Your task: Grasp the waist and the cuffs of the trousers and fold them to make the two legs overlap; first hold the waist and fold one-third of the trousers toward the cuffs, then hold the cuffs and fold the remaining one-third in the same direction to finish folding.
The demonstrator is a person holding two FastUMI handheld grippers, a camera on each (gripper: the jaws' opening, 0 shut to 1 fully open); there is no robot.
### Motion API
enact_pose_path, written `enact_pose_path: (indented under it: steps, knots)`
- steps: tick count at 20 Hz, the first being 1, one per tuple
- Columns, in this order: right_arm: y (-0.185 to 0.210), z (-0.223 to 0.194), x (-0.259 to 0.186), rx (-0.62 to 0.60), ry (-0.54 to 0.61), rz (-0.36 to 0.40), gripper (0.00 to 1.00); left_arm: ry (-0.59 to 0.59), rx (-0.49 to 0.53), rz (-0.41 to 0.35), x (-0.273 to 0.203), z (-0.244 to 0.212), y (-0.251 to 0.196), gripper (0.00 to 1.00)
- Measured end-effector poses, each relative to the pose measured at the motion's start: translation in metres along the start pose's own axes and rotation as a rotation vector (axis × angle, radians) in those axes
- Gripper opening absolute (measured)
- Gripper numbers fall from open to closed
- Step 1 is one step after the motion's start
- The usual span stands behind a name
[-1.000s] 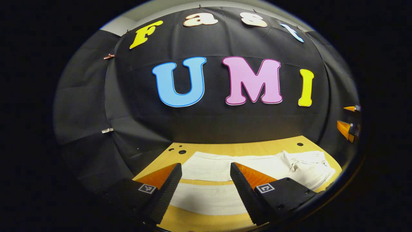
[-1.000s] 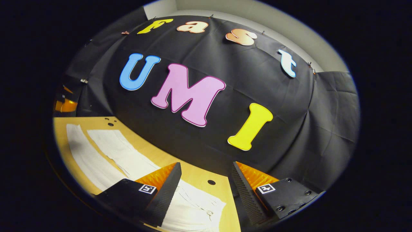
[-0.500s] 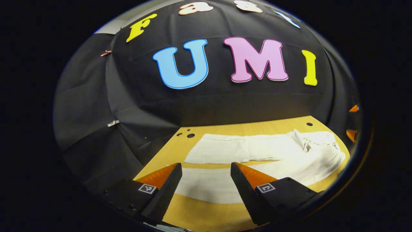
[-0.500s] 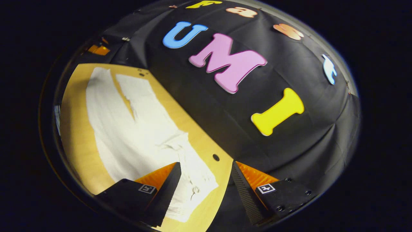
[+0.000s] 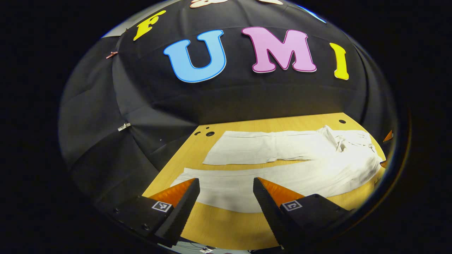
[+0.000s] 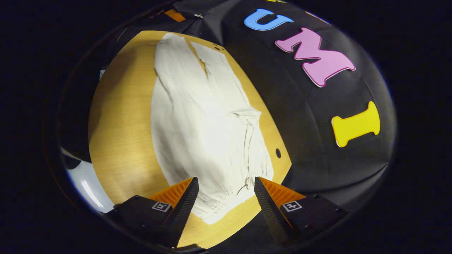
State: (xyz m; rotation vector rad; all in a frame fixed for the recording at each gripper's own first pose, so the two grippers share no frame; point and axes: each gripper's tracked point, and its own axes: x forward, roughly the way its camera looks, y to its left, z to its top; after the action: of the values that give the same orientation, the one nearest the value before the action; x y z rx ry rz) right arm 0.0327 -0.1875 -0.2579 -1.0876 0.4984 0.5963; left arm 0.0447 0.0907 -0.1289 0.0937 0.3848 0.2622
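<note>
Both wide open and holding nothing: left hand-held gripper (image 5: 226,190) and right hand-held gripper (image 6: 226,188), up over flat white cloth trousers (image 6: 204,120) on yellow wooden desk (image 6: 120,123).

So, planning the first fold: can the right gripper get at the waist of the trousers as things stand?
Probably yes: the right gripper is open, the trousers' waist lies flat between its fingers, nothing covering it.

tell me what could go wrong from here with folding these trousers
The trousers lie flat with legs splayed in a V, so unmatched grabs at waist and cuffs could leave the legs misaligned. The right gripper, jaws open, hangs over the bunched waist at the table edge; it might pinch one layer or drag cloth off.
</note>
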Motion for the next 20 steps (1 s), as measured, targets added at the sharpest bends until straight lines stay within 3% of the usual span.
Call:
enact_pose_path:
  steps: [4,8,13,16,19,20]
  knots:
    - [0.029,-0.009,0.01,-0.11,-0.008,0.095,0.97,0.045,0.004,-0.006,0.002,-0.01,-0.006,0.97]
    - [0.047,-0.033,0.025,-0.175,0.037,0.131,0.97,0.083,0.032,0.002,0.006,-0.018,-0.018,0.97]
    - [0.032,-0.034,0.041,-0.224,0.034,0.048,0.94,0.107,0.02,0.008,0.008,-0.024,-0.023,0.97]
    - [0.019,-0.029,0.056,-0.31,0.043,-0.042,0.93,0.159,0.023,0.023,0.018,-0.039,-0.018,0.97]
    - [0.009,-0.029,0.076,-0.408,0.06,-0.112,0.73,0.242,0.025,0.112,0.03,-0.07,0.019,0.97]
    - [0.01,-0.03,0.083,-0.404,0.06,-0.103,0.67,0.262,0.031,0.138,0.033,-0.077,0.034,0.98]
